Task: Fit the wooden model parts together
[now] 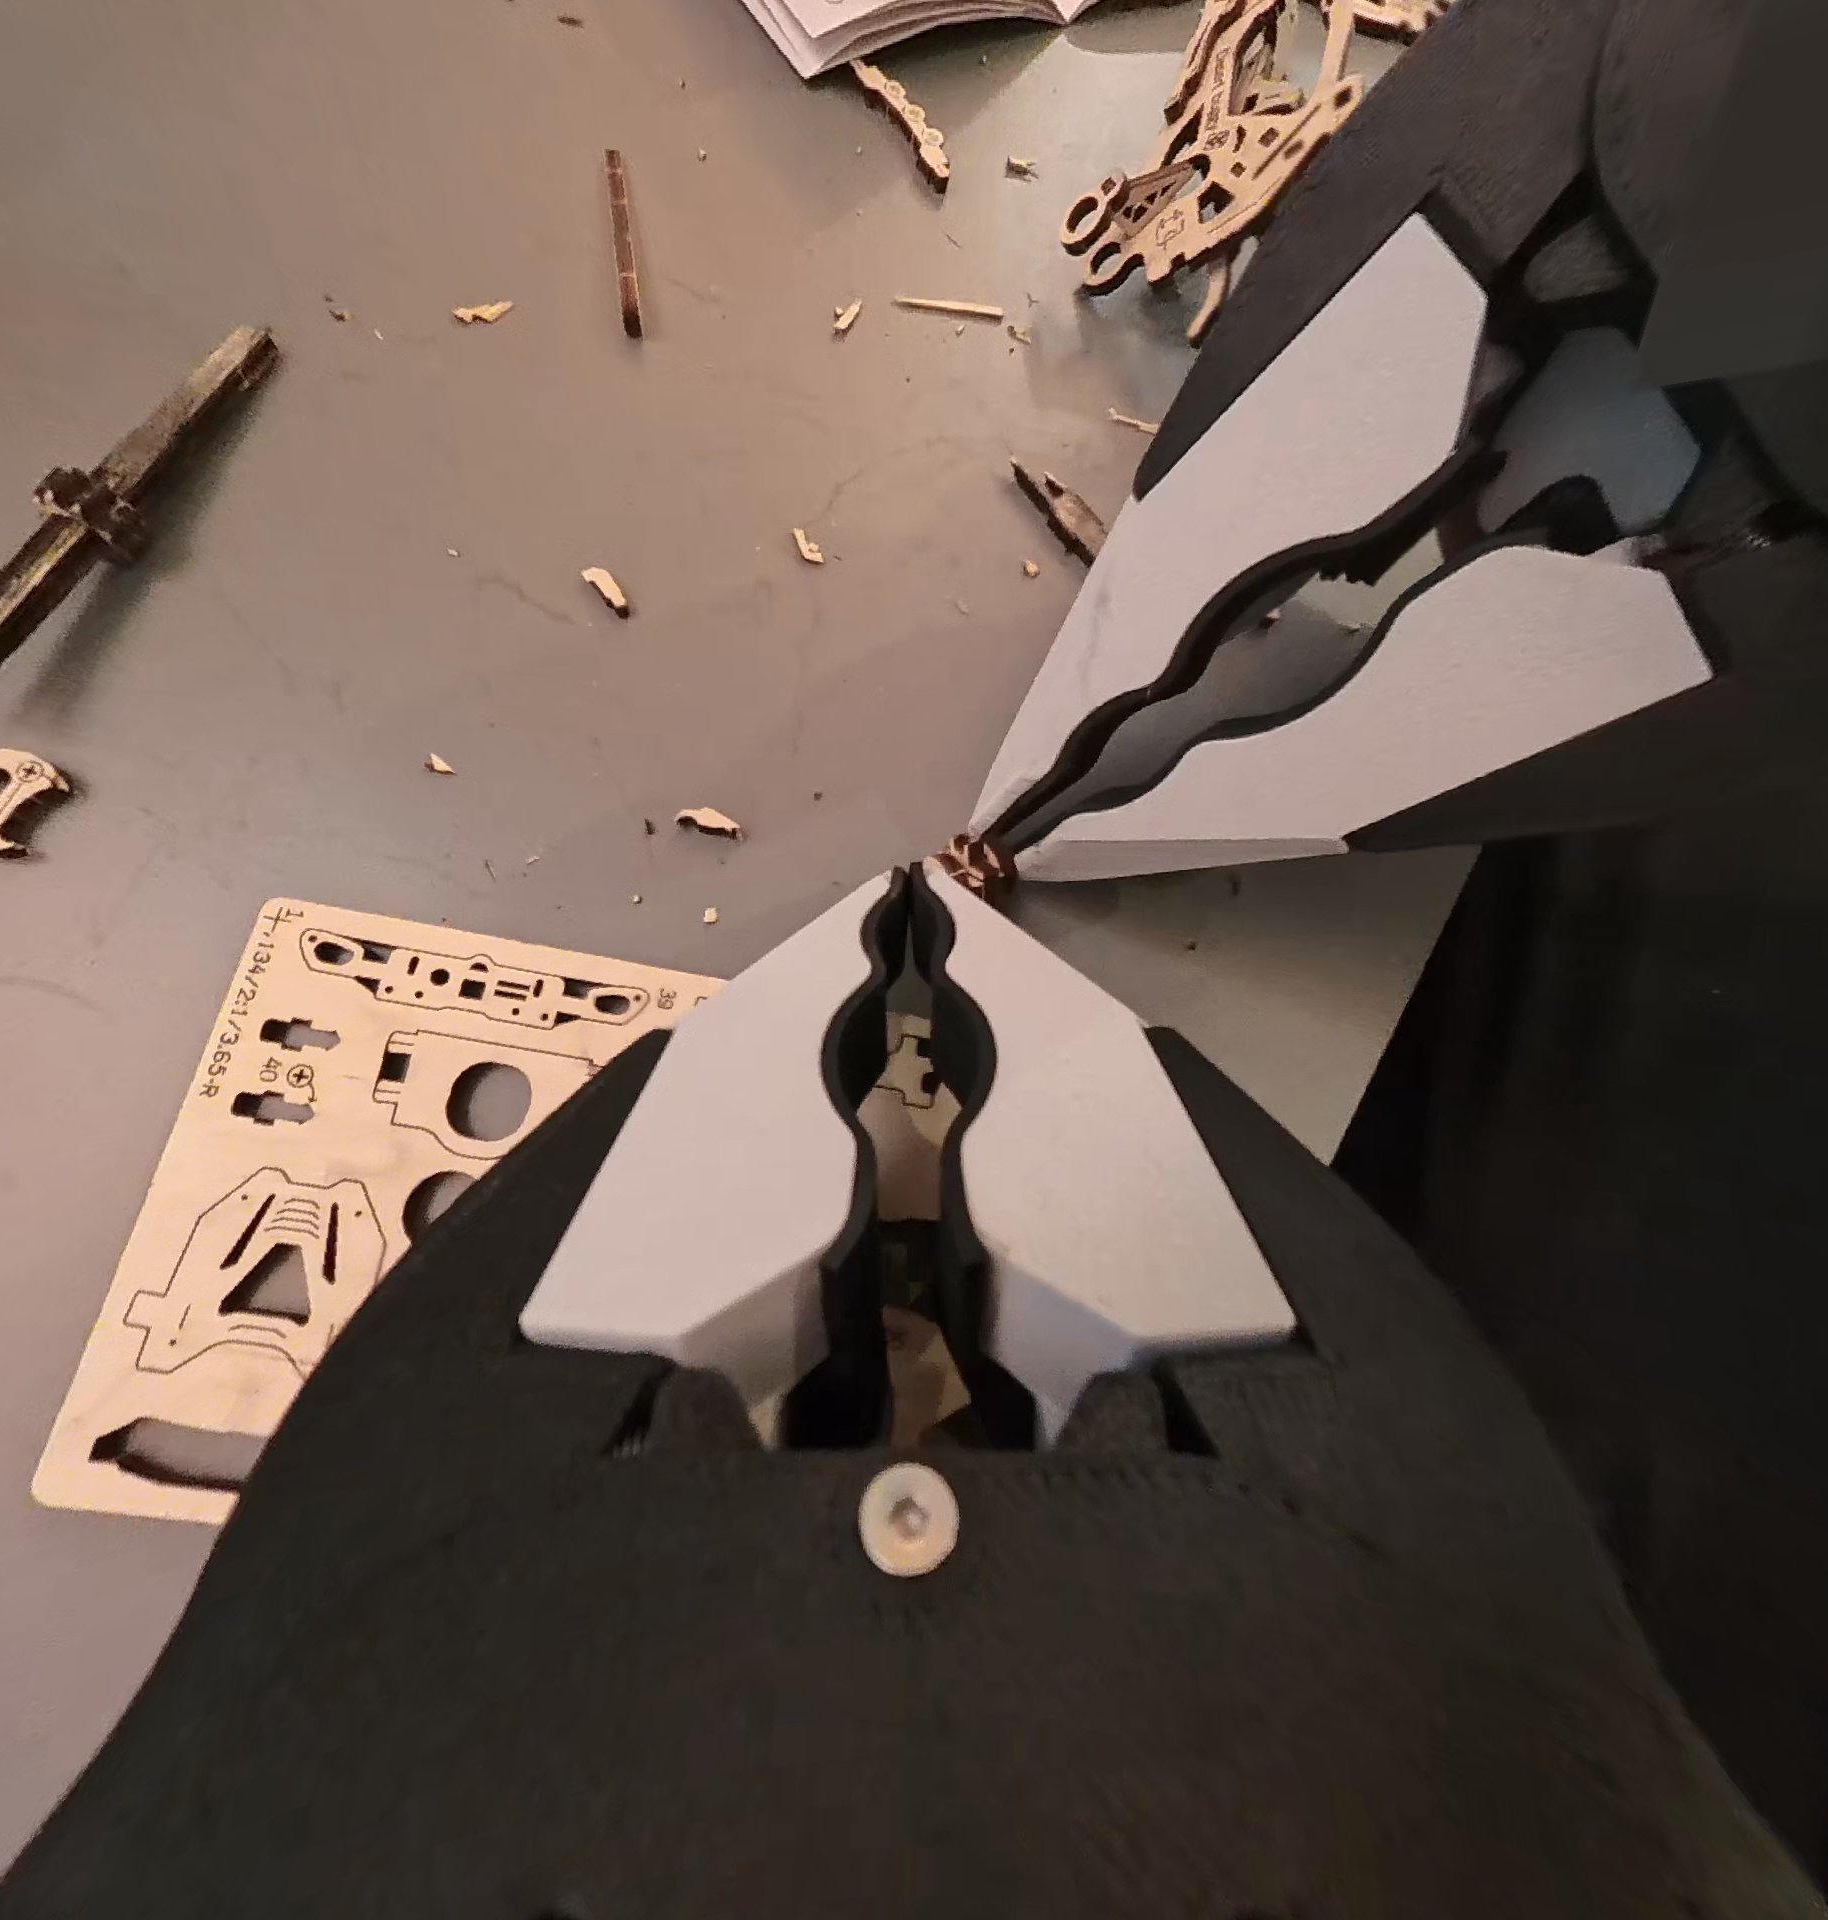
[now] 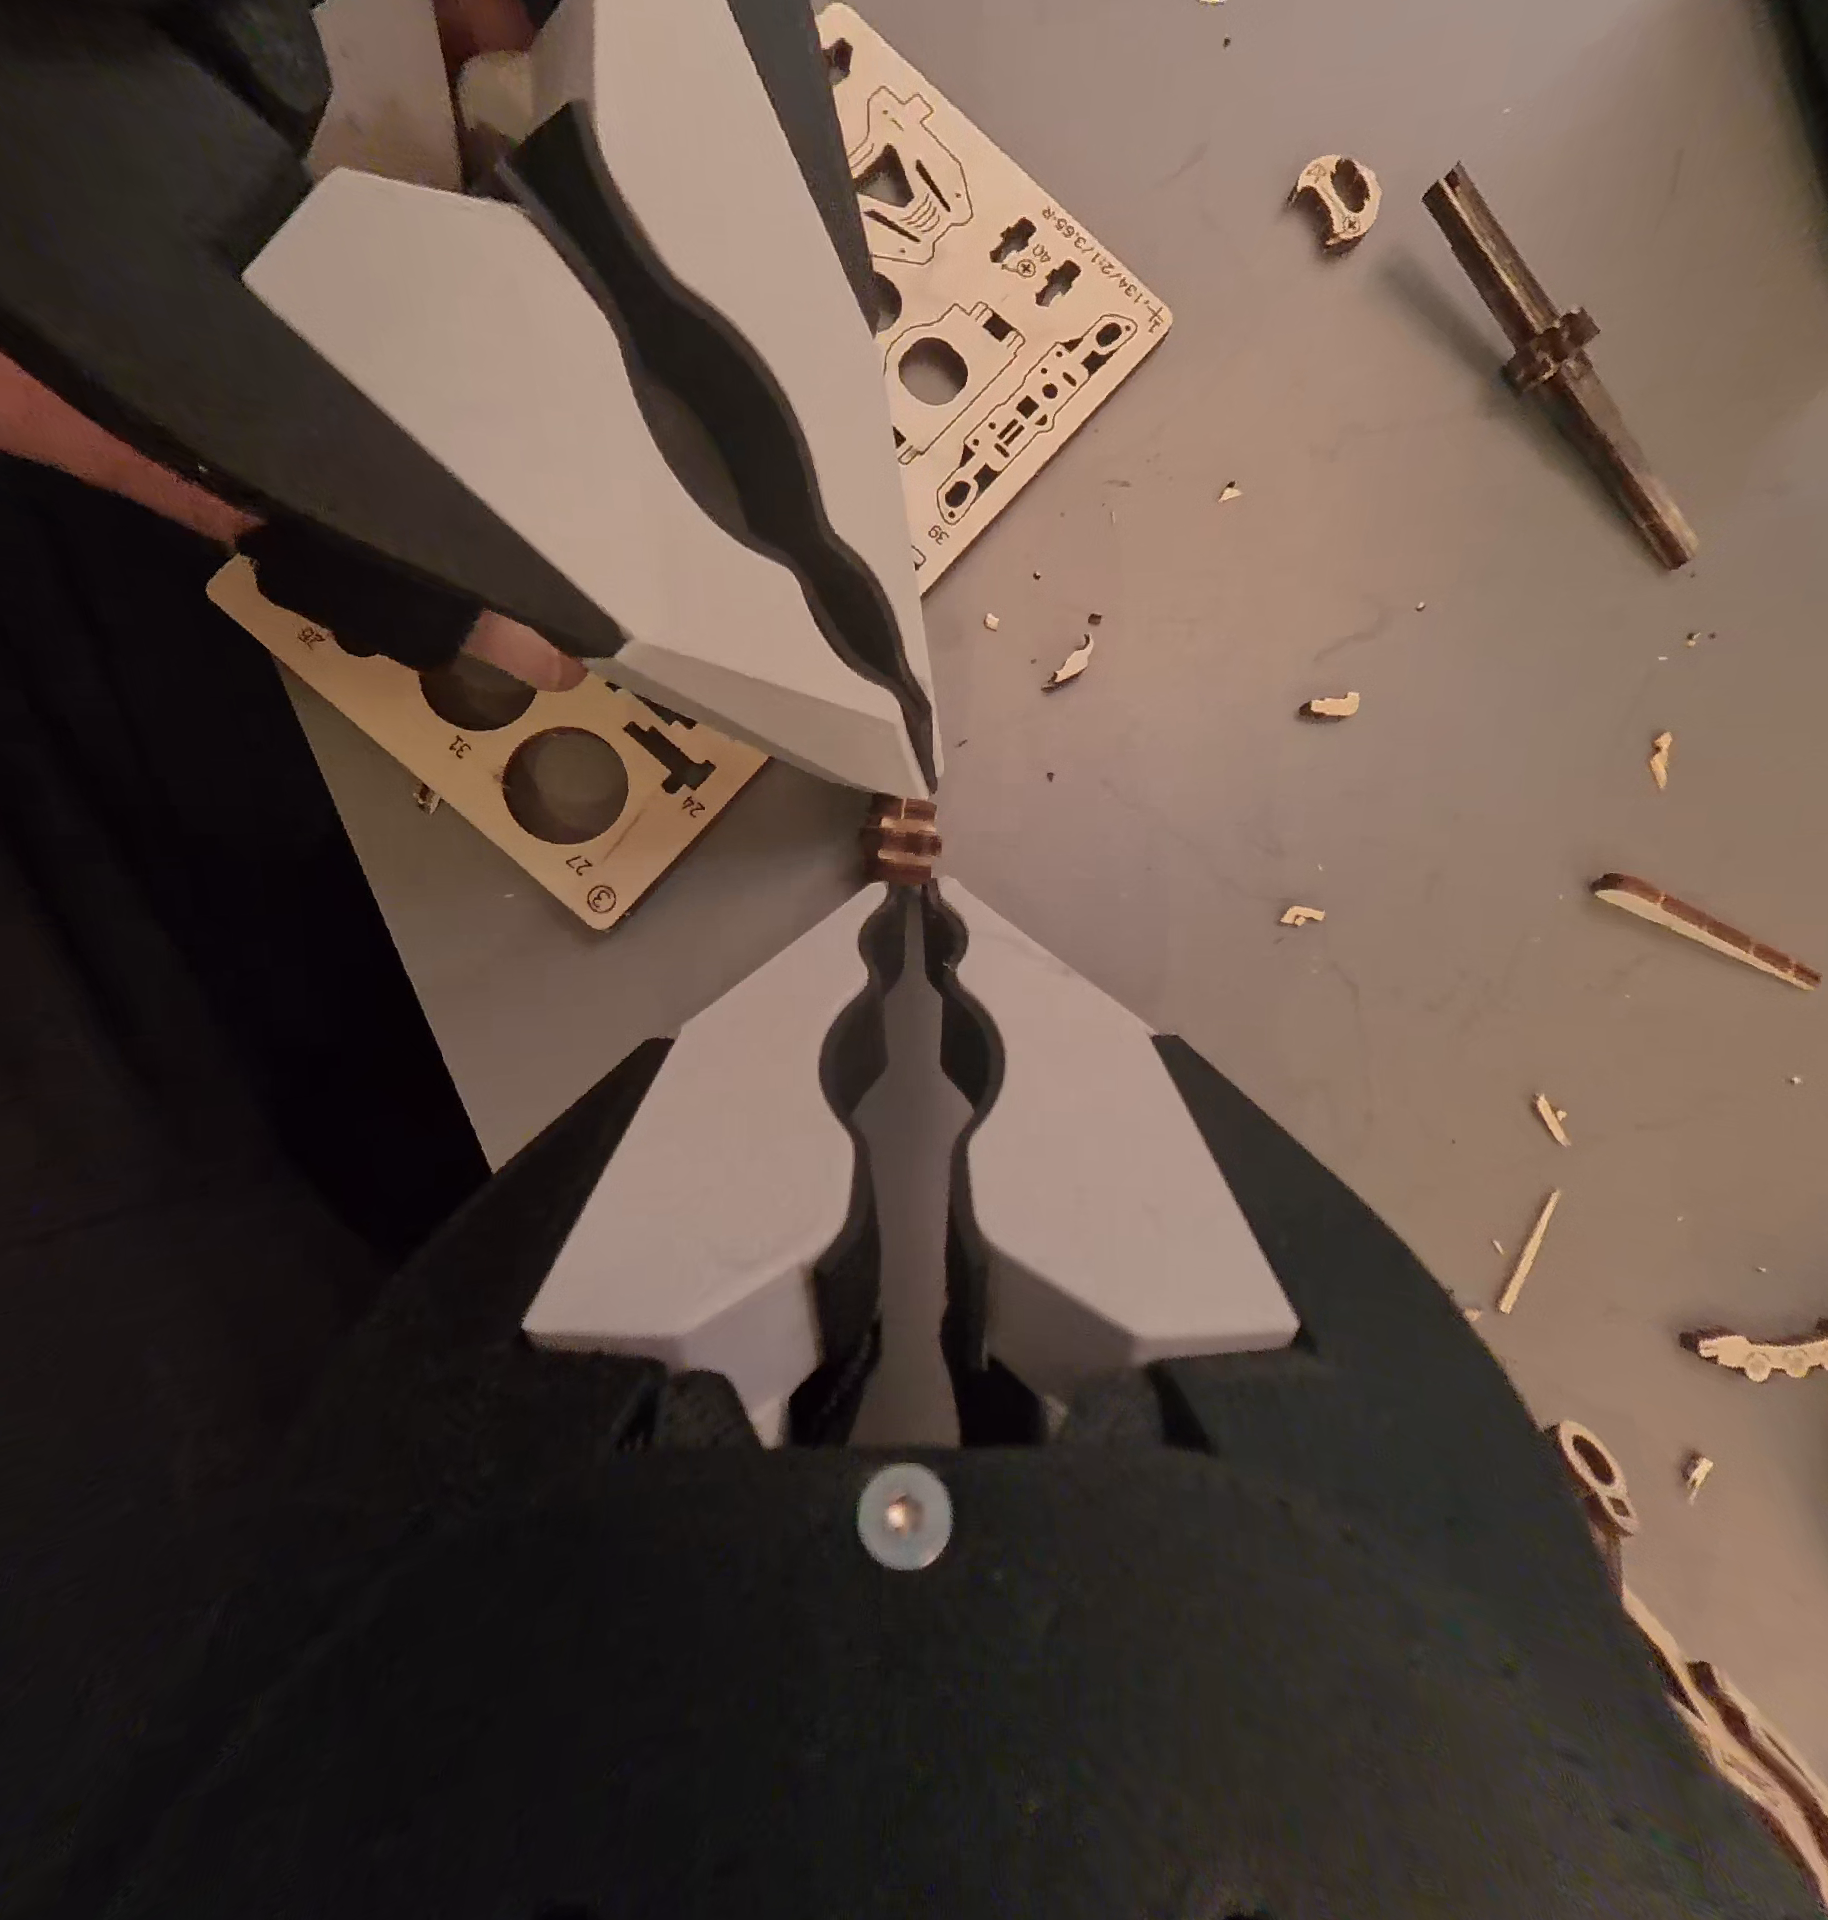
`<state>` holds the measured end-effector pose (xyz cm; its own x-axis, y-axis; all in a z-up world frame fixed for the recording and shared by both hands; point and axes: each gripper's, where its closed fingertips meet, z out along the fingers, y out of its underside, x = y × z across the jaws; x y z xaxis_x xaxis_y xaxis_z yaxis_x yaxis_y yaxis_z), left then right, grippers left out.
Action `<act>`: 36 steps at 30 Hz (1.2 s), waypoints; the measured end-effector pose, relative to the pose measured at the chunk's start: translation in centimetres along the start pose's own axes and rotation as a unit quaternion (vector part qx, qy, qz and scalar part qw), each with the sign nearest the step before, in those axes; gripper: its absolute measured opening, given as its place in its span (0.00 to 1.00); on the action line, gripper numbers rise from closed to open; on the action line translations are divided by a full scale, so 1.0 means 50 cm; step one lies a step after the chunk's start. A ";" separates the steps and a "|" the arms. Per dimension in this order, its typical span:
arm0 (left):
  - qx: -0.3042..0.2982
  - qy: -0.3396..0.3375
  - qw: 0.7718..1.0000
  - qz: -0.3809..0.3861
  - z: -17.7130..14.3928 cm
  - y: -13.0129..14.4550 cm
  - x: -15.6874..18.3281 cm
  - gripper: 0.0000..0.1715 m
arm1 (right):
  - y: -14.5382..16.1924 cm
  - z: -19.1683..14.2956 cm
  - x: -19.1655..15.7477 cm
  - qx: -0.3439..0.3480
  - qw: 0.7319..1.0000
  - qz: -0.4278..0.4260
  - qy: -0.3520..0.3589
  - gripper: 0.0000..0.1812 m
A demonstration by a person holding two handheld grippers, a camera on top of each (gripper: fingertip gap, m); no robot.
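Observation:
A small stacked wooden gear part (image 1: 977, 857) hangs above the grey table (image 1: 536, 644), between the tips of both grippers. My right gripper (image 2: 914, 894) is shut on its lower end (image 2: 902, 842). In the left wrist view it reaches in from the upper right (image 1: 996, 831). My left gripper (image 1: 908, 879) has its jaws pressed together, and its tip touches the part's other end. In the right wrist view it comes in from the upper left (image 2: 929, 777). I cannot tell whether anything thin sits between its tips.
A cut-out wooden sheet (image 1: 370, 1195) lies under the left gripper, and a second sheet (image 2: 577, 831) lies by a gloved hand (image 2: 370, 613). A dark axle (image 1: 110, 509), a half-built model (image 1: 1201, 177), a booklet (image 1: 889, 26), loose strips (image 2: 1705, 930) and chips lie scattered. The table edge (image 1: 1409, 1039) is close. The tips of both grippers are at nearly the same place.

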<state>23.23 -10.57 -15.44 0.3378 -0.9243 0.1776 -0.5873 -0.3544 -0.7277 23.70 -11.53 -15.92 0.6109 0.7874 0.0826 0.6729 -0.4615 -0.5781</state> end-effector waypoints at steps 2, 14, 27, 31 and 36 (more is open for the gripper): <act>-0.005 -0.006 1.000 0.006 0.002 0.001 -0.001 0.00 | 0.001 0.000 0.000 0.002 1.000 0.005 -0.005 0.00; -0.006 -0.001 1.000 0.008 0.004 0.001 0.001 0.00 | 0.009 -0.008 -0.009 -0.003 1.000 -0.001 -0.017 0.03; -0.003 -0.020 1.000 0.016 0.004 0.001 0.000 0.00 | 0.001 -0.001 -0.010 -0.006 1.000 0.009 -0.007 0.01; -0.002 -0.033 0.999 0.022 0.004 0.000 -0.001 0.00 | 0.001 -0.001 -0.009 -0.007 1.000 0.029 -0.011 0.00; -0.001 -0.039 0.999 0.017 0.004 0.000 -0.004 0.00 | -0.001 0.000 -0.006 -0.006 0.999 0.036 -0.007 0.00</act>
<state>23.34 -10.37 -15.60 0.3730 -0.9224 0.1004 -0.6014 -0.3227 -0.7309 23.47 -11.74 -15.92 0.6521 0.7576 0.0298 0.6329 -0.5223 -0.5715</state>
